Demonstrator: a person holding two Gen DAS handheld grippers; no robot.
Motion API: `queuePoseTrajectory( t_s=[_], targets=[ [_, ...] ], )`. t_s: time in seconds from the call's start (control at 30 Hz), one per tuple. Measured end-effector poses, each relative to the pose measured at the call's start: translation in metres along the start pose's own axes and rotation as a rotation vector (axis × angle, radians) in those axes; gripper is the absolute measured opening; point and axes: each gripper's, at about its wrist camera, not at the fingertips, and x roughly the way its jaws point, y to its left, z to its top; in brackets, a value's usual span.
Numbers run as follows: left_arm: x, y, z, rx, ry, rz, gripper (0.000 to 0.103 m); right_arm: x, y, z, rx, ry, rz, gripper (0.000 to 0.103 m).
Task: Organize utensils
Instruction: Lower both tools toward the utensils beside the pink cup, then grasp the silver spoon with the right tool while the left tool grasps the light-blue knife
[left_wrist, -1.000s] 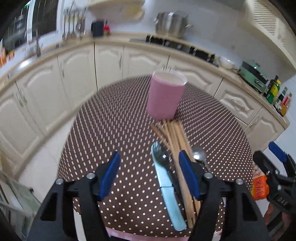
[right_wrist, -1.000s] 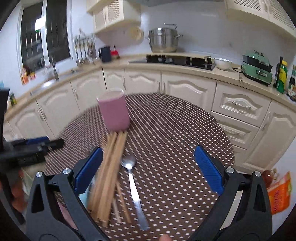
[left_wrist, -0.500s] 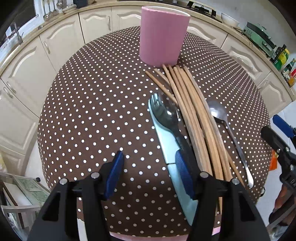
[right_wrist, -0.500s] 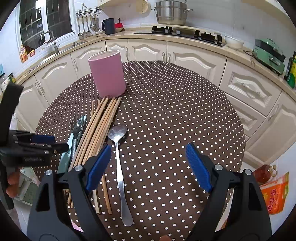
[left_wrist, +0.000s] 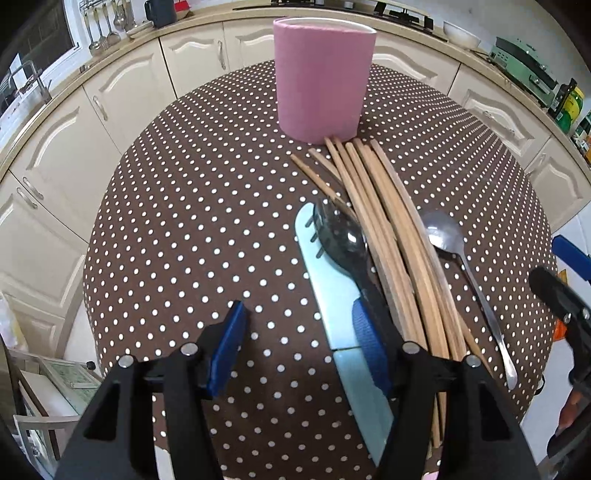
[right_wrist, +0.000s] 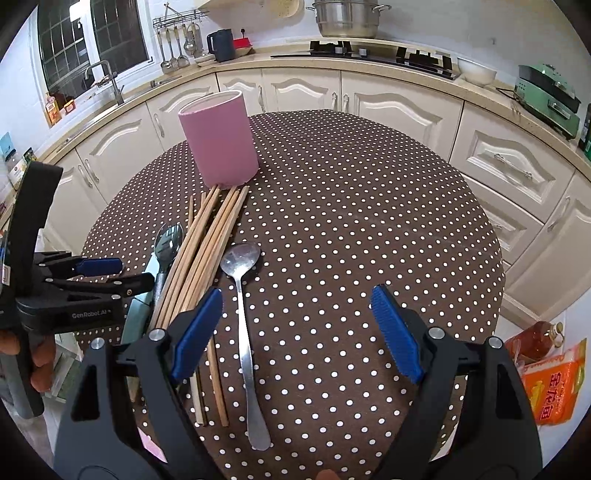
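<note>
A pink cylindrical holder (left_wrist: 323, 77) stands upright at the far side of the round dotted table (left_wrist: 192, 206); it also shows in the right wrist view (right_wrist: 221, 142). In front of it lie several wooden chopsticks (left_wrist: 391, 240), a dark fork (left_wrist: 345, 243) on a pale blue knife (left_wrist: 332, 295), and a metal spoon (left_wrist: 458, 266). My left gripper (left_wrist: 299, 347) is open low over the knife, its right finger over the fork's handle. My right gripper (right_wrist: 295, 332) is open above the spoon (right_wrist: 242, 295) handle and the chopsticks (right_wrist: 207, 251).
Cream kitchen cabinets (right_wrist: 388, 107) and a counter with a hob, pot and green appliance curve behind the table. An orange packet (right_wrist: 554, 384) and a bottle lie on the floor at the right. The table's near edge is just below both grippers.
Both grippers have come down and closer to the table. The left one has moved in over the knife and fork. Both stayed open; no utensil has moved.
</note>
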Motion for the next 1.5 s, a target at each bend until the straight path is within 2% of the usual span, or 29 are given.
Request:
queuePoseTrajectory(
  t_s=[0.3,0.33,0.4,0.43,0.5,0.57,0.63,0.73,0.77,0.8,0.83,0.87,1.0,1.1,1.2,1.23,1.3,1.4,1.43,1.47,1.5],
  targets=[
    [0.001,0.007,0.002,-0.018,0.001,-0.018,0.059,0.012,-0.003,0.006,0.01,0.045,0.035,0.081],
    [0.0,0.008,0.001,-0.022,-0.004,-0.027,0.057,0.014,-0.004,0.008,0.006,0.06,0.041,0.081],
    [-0.001,0.014,0.0,-0.045,-0.01,-0.047,0.043,0.02,-0.003,0.012,-0.011,0.094,0.053,0.081],
    [-0.002,0.017,-0.002,-0.055,-0.012,-0.055,0.031,0.023,-0.001,0.015,-0.019,0.11,0.063,0.081],
    [-0.004,0.022,-0.003,-0.077,-0.009,-0.066,0.027,0.031,0.004,0.021,-0.047,0.15,0.092,0.081],
    [-0.006,0.029,-0.005,-0.094,-0.014,-0.082,0.025,0.041,0.013,0.027,-0.082,0.205,0.122,0.073],
    [-0.008,0.037,-0.008,-0.125,-0.015,-0.1,0.022,0.051,0.022,0.03,-0.115,0.258,0.131,0.058],
    [-0.013,0.055,-0.011,-0.18,-0.009,-0.143,0.017,0.069,0.036,0.031,-0.178,0.335,0.112,0.049],
    [-0.014,0.06,-0.013,-0.196,-0.01,-0.159,0.013,0.074,0.041,0.032,-0.191,0.354,0.111,0.045],
    [-0.015,0.064,-0.014,-0.208,-0.013,-0.162,0.008,0.078,0.043,0.031,-0.199,0.369,0.111,0.036],
    [-0.017,0.068,-0.015,-0.216,-0.015,-0.138,0.0,0.082,0.047,0.031,-0.213,0.383,0.104,0.031],
    [-0.019,0.073,-0.016,-0.22,-0.025,-0.129,0.0,0.085,0.051,0.032,-0.231,0.386,0.089,0.03],
    [-0.021,0.076,-0.017,-0.215,-0.033,-0.174,0.0,0.092,0.054,0.038,-0.241,0.394,0.072,0.008],
    [-0.018,0.074,-0.017,-0.227,-0.014,-0.206,0.0,0.094,0.052,0.039,-0.224,0.382,0.081,0.006],
    [-0.02,0.084,-0.017,-0.289,-0.01,-0.289,0.001,0.093,0.045,0.039,-0.199,0.374,0.101,0.006],
    [-0.021,0.085,-0.016,-0.299,-0.007,-0.298,0.001,0.092,0.043,0.039,-0.195,0.373,0.105,0.006],
    [-0.02,0.084,-0.013,-0.289,0.007,-0.265,0.002,0.09,0.042,0.039,-0.196,0.372,0.106,0.006],
    [-0.02,0.073,-0.005,-0.265,0.023,-0.244,0.021,0.088,0.043,0.039,-0.196,0.37,0.108,0.006],
    [-0.019,0.066,0.0,-0.257,0.033,-0.221,0.039,0.087,0.042,0.038,-0.193,0.37,0.112,0.006],
    [-0.02,0.063,0.002,-0.25,0.045,-0.172,0.045,0.084,0.039,0.035,-0.19,0.369,0.117,0.006],
    [-0.02,0.059,0.004,-0.237,0.04,-0.132,0.045,0.084,0.04,0.035,-0.19,0.368,0.118,0.006]
  ],
)
